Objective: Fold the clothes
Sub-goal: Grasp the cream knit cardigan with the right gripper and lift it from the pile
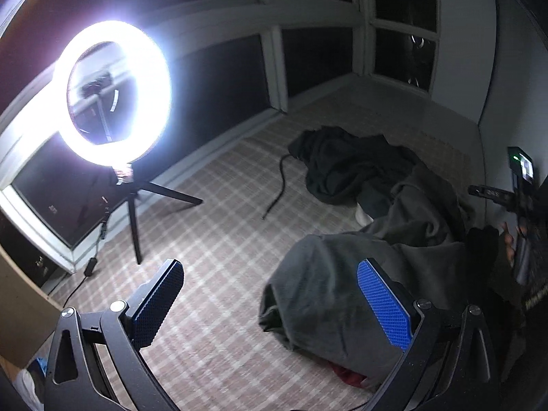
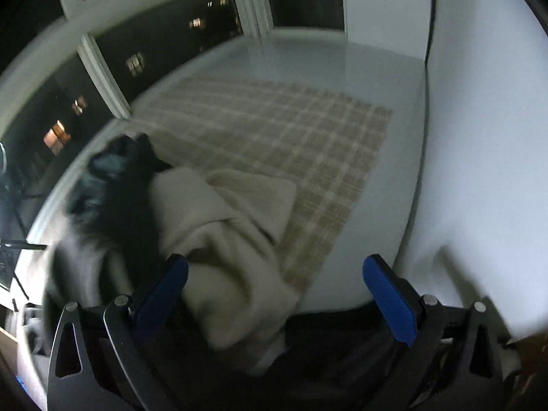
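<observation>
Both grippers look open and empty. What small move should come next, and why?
Probably lower the left hand-held gripper onto the near edge of the grey garment and close on it. Its jaws stand wide apart and hold nothing, and the garment lies crumpled on the checked mat. The right hand-held gripper is also open.

The mat (image 1: 219, 226) is checked — tan squares crossed by pale lines. On it lie a grey garment (image 1: 328, 294) and a black one (image 1: 346, 167); a scrap of red cloth (image 1: 346, 375) shows under the grey. From the right wrist the same garment (image 2: 233, 239) looks cream. Pads (image 1: 383, 304) on both grippers are blue with a fine dimpled texture — frames black. The ring light (image 1: 113, 92) glows white.
</observation>
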